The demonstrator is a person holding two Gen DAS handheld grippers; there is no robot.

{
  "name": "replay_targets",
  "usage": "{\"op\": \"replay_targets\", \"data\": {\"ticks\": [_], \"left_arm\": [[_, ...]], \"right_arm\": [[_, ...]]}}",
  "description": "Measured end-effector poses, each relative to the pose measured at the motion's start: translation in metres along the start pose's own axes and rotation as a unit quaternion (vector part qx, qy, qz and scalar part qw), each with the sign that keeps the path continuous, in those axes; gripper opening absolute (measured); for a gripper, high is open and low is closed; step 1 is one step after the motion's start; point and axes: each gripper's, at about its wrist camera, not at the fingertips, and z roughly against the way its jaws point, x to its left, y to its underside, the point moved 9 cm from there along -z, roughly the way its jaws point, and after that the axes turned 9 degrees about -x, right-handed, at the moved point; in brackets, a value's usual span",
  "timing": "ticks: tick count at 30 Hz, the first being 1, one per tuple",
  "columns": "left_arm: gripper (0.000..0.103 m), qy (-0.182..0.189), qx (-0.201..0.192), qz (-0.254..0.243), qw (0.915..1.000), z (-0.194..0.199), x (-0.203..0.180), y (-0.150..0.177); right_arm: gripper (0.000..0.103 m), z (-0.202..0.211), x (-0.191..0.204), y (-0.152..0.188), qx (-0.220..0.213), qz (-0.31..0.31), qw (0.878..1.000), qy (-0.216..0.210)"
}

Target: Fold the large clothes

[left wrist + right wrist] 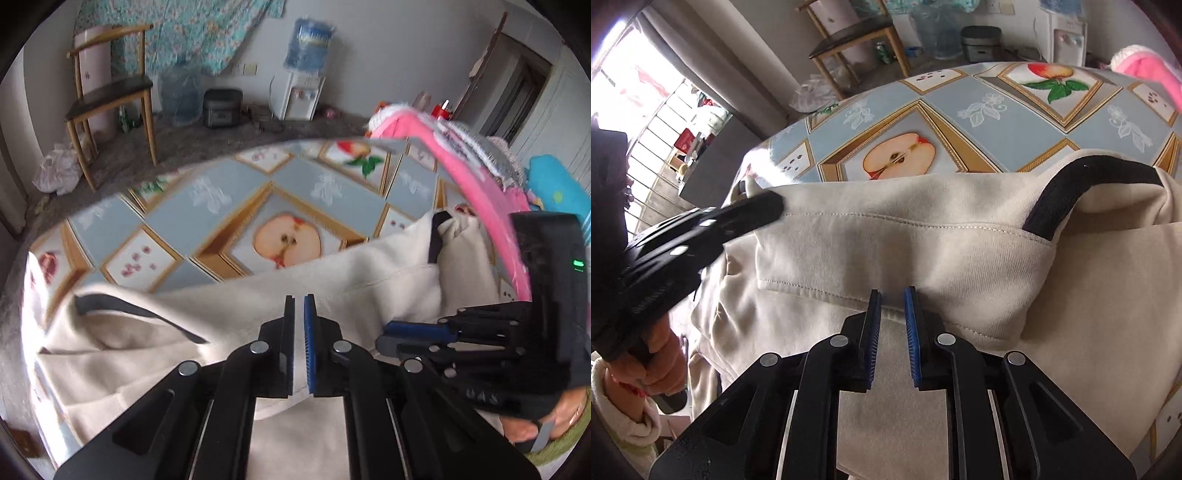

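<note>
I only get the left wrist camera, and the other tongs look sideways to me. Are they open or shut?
Observer: Open a little. The right tongs show a gap between their blue pads, with the tips at a stitched hem of the cream top.
Operator: Is there a window anywhere?
Observer: Yes, a bright window with bars, at the left of the right wrist view.
Operator: What is the hand holding my tongs wearing?
Observer: A fluffy cream sleeve, on the hand that grips the left tongs.
</note>
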Motion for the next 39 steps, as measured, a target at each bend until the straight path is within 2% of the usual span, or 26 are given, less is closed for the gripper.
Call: {"op": "replay_targets", "data": {"ticks": [2, 4, 6, 9, 12, 16, 19, 21, 23, 26, 28, 30, 37, 38, 39], "left_arm": [[0.005, -0.024, 0.026, -0.009, 0.9993, -0.013, 0.000, 0.015], [0.005, -0.033, 0.017, -0.026, 0.9990, -0.011, -0.001, 0.022], [0.005, -0.040, 0.016, -0.041, 0.9982, -0.008, 0.000, 0.029], [0.005, -0.048, 0.015, -0.059, 0.9970, -0.003, 0.004, 0.038], [0.005, -0.048, 0.009, -0.060, 0.9970, -0.001, 0.008, 0.041], [0.005, -0.046, 0.008, -0.055, 0.9974, 0.000, 0.011, 0.042], [0.005, -0.044, 0.005, -0.058, 0.9973, 0.000, 0.010, 0.042], [0.005, -0.043, 0.003, -0.057, 0.9975, -0.001, 0.011, 0.042], [0.005, -0.042, 0.002, -0.053, 0.9977, -0.001, 0.011, 0.042], [0.005, -0.041, 0.002, -0.050, 0.9979, -0.001, 0.011, 0.041], [0.005, -0.038, 0.001, -0.047, 0.9982, 0.000, 0.012, 0.042], [0.005, -0.034, -0.001, -0.043, 0.9985, 0.000, 0.013, 0.042], [0.005, -0.021, -0.008, -0.037, 0.9990, 0.005, 0.016, 0.045], [0.005, -0.022, -0.007, -0.038, 0.9990, 0.006, 0.016, 0.045], [0.005, -0.022, -0.008, -0.038, 0.9990, 0.006, 0.016, 0.045]], "right_arm": [[0.015, 0.002, 0.001, 0.006, 0.011, 0.010, 1.000, 0.005], [0.013, 0.005, -0.006, 0.011, 0.020, 0.026, 0.999, 0.041], [0.018, 0.019, -0.009, 0.007, -0.006, 0.049, 0.997, 0.061], [0.018, 0.039, 0.001, -0.010, -0.047, 0.031, 0.998, 0.010], [0.017, 0.046, 0.011, -0.026, -0.076, 0.017, 0.997, -0.010], [0.020, 0.052, 0.013, -0.037, -0.090, 0.002, 0.995, -0.034], [0.022, 0.072, 0.013, -0.049, -0.130, -0.029, 0.988, -0.085], [0.028, 0.082, 0.008, -0.060, -0.158, -0.063, 0.979, -0.115], [0.029, 0.086, 0.001, -0.066, -0.171, -0.089, 0.973, -0.125], [0.031, 0.063, -0.010, -0.063, -0.140, -0.071, 0.986, -0.052], [0.031, 0.041, -0.019, -0.049, -0.104, -0.031, 0.994, 0.028], [0.028, 0.023, -0.028, -0.033, -0.079, 0.005, 0.993, 0.083], [0.029, 0.022, -0.016, -0.023, -0.078, 0.073, 0.981, 0.161], [0.030, 0.026, -0.010, -0.026, -0.086, 0.077, 0.980, 0.162], [0.036, 0.031, -0.001, -0.028, -0.097, 0.082, 0.980, 0.154]]}}
